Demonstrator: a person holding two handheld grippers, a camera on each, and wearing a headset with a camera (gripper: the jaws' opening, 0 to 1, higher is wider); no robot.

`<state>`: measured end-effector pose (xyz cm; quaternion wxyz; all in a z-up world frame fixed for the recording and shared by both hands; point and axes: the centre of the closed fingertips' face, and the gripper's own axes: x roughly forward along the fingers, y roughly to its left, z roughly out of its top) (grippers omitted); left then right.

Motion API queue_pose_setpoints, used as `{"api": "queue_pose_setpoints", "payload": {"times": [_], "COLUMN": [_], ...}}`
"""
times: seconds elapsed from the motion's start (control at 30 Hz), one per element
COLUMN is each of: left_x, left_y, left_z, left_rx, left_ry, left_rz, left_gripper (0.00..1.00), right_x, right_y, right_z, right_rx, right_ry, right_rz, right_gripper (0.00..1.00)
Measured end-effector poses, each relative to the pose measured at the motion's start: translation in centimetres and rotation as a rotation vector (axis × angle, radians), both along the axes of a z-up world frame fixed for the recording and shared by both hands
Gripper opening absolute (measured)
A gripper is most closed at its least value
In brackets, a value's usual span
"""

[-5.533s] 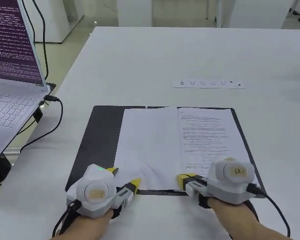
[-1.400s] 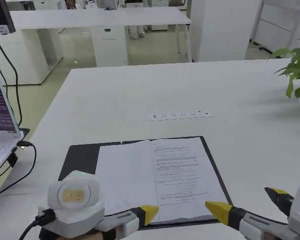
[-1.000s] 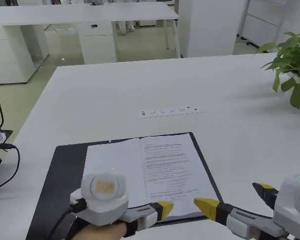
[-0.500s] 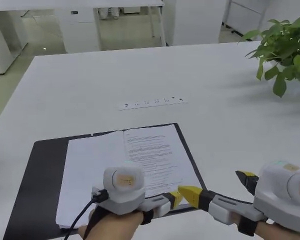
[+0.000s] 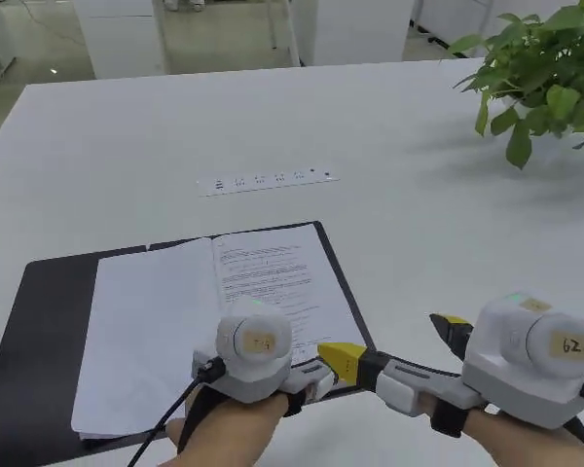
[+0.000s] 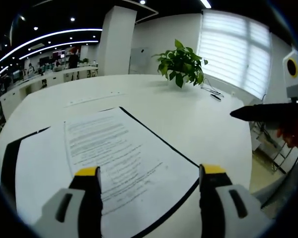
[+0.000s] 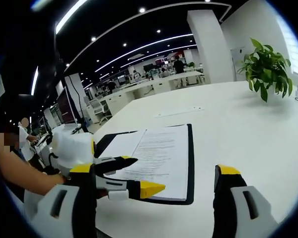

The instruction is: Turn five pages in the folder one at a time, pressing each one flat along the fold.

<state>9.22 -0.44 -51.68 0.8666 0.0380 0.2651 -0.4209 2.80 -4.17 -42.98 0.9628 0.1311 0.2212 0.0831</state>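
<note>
Folder (image 5: 39, 292) lies open and flat at my near edge of the white table (image 5: 419, 195). It has a black cover, 1 blank page (image 5: 146, 331) on the left and 1 printed page (image 5: 273, 277) on the right. I count 2 grippers, both spread wide and gripping nothing. The left gripper (image 6: 150, 171) is at the printed page's near right corner; the right gripper (image 7: 155, 169) is just off the folder's right edge. 1 power strip (image 5: 268, 179) lies beyond and 1 plant (image 5: 540, 68) stands far right, with bare tabletop between.
</note>
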Motion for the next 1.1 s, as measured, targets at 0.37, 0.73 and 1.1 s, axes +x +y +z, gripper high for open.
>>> {"api": "queue_pose_setpoints", "payload": {"times": [0.37, 0.73, 1.1], "left_x": [0.6, 0.5, 0.8], "left_y": [-0.3, 0.2, 0.5], "left_z": [-2.5, -3.2, -3.1], "left_rx": [0.069, 0.051, -0.008], "left_ry": [-0.068, -0.16, -0.193], "left_rz": [0.012, 0.002, 0.008], "left_gripper": [0.73, 0.71, 0.59], "right_x": [0.2, 0.0, -0.4], "right_y": [-0.1, -0.8, 0.1], "right_z": [-0.6, -1.2, -2.3], "right_rx": [0.018, 0.034, 0.042], "right_ry": [0.01, 0.025, 0.055], "right_rz": [-0.007, -0.02, 0.006], "right_gripper": [0.98, 0.98, 0.98]}}
